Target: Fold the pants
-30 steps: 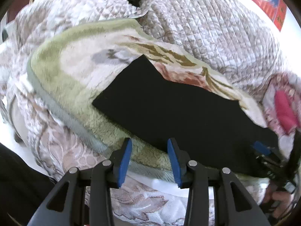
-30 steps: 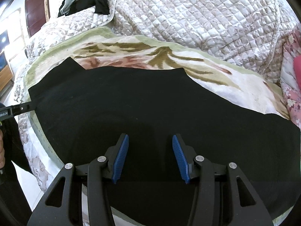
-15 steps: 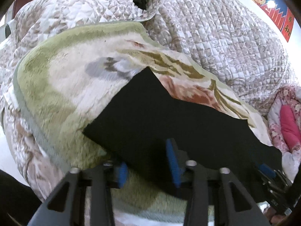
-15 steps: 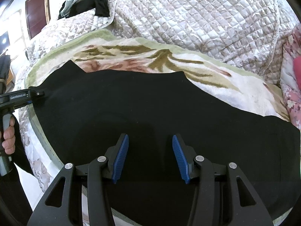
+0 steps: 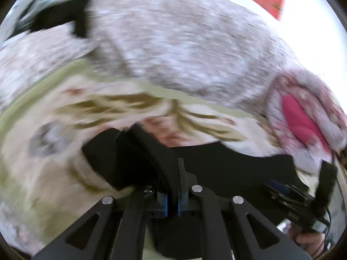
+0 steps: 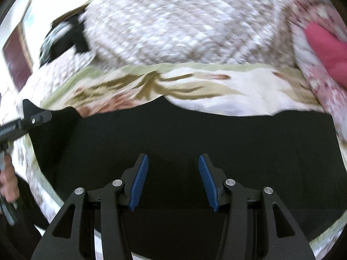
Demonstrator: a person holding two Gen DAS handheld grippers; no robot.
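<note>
Black pants (image 6: pixel 184 134) lie spread across a flowered fleece blanket (image 6: pixel 249 91), directly ahead of and beneath the right tongs (image 6: pixel 173 179), whose blue pads stand spread apart over the cloth. Off to their left, the left tongs (image 5: pixel 172 203) are pressed together on a bunched corner of the pants, which rises in a fold just ahead of their pads. Beyond both lies a quilted cover (image 5: pixel 184 43).

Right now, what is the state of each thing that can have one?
Black pants: spread on the blanket, one end pinched and lifted.
Left gripper: fingers shut on the pants.
Right gripper: fingers open, above the pants, holding nothing.
Floral blanket: spread flat under the pants.
</note>
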